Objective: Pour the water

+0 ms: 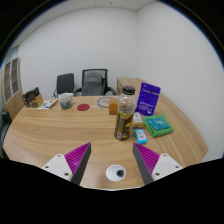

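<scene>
While the gripper [104, 160] is hovering with its purple-padded fingers [78, 157] spread apart and grasping nothing, the approach step seems to be in hand. A clear plastic bottle of amber liquid [124, 117] is standing on the pale wooden table [60, 128] beyond the fingers, and a small white cup [116, 173] is sitting between them. Next, I judge, the fingers need advancing around the bottle. Writing on the purple box [150, 98] and teal packet [159, 127] is proving unreadable
</scene>
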The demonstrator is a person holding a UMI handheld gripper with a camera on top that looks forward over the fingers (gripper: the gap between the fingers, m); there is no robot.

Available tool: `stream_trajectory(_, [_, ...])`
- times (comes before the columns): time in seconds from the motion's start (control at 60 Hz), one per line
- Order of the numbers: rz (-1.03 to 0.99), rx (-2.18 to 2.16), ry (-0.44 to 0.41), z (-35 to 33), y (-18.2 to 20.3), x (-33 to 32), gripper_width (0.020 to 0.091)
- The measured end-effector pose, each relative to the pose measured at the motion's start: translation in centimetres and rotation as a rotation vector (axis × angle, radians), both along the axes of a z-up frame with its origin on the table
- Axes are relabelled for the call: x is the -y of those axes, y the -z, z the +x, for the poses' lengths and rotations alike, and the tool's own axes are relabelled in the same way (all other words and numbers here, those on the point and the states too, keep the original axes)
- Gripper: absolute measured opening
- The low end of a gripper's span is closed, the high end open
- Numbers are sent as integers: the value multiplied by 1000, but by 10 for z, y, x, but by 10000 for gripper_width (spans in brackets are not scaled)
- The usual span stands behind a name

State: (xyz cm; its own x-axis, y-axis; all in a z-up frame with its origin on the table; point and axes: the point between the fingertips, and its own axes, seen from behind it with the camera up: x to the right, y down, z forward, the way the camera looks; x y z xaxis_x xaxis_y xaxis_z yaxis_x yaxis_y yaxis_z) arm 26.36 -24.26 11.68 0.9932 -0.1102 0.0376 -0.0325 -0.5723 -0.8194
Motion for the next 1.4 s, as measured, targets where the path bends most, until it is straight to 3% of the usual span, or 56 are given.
stream_trajectory(0.167, [70,-31,30,60,20,-78,860])
stream_trajectory(0.367, [121,-35,-9,74,40,-152,829])
stream_trajectory(0.417, [126,-34,-20,73,45,-163,769])
stream_trajectory(0.517, [150,-35,-44,68,49,-175,530])
stream_trajectory(0.767, [196,-14,-54,65,47,-181,426])
stream_trajectory(0.867, [181,7,-59,63,47,-182,427])
stream_trajectory(0.883, [179,11,-60,62,47,-183,393])
stream_trajectory(1.017, [157,46,-39,61,46,-184,395])
stream_trajectory(1.167, [152,156,1,56,18,-194,393])
stream_trajectory(1.4, [148,537,13,25,-71,-254,394])
